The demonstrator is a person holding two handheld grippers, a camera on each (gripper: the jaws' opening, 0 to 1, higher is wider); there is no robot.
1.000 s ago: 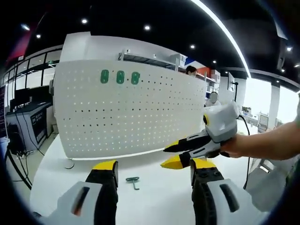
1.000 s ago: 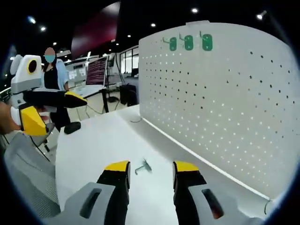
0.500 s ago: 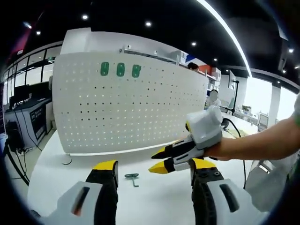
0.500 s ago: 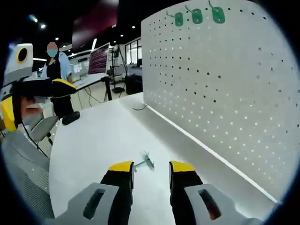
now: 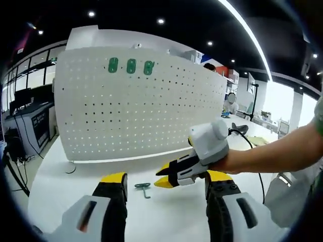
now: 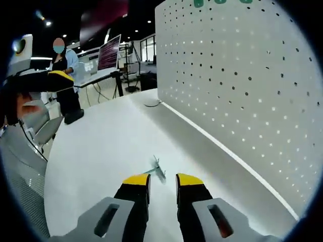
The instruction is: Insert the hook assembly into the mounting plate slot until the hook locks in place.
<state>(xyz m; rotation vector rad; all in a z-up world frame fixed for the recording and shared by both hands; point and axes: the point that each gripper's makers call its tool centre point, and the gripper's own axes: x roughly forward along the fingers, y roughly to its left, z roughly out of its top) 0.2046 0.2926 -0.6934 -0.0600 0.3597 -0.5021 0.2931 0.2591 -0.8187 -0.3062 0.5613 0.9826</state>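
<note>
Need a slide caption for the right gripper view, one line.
Right gripper, jaws open, nears the small metal hook lying on the white table beside the pegboard.

One white perforated mounting plate (image 5: 136, 111) stood on one white worktop (image 5: 161, 212). Three green hook bases (image 5: 130, 66) were fixed in a row near the plate's top edge. One small hook assembly (image 5: 143, 188) lay loose on the worktop. Two grippers were present: the left gripper (image 5: 162, 184), with two yellow-tipped fingers (image 5: 115, 178), and the right gripper (image 6: 162, 180), likewise with two fingers (image 6: 136, 180). One person (image 6: 64, 75) stood in the background of the right gripper view.
</note>
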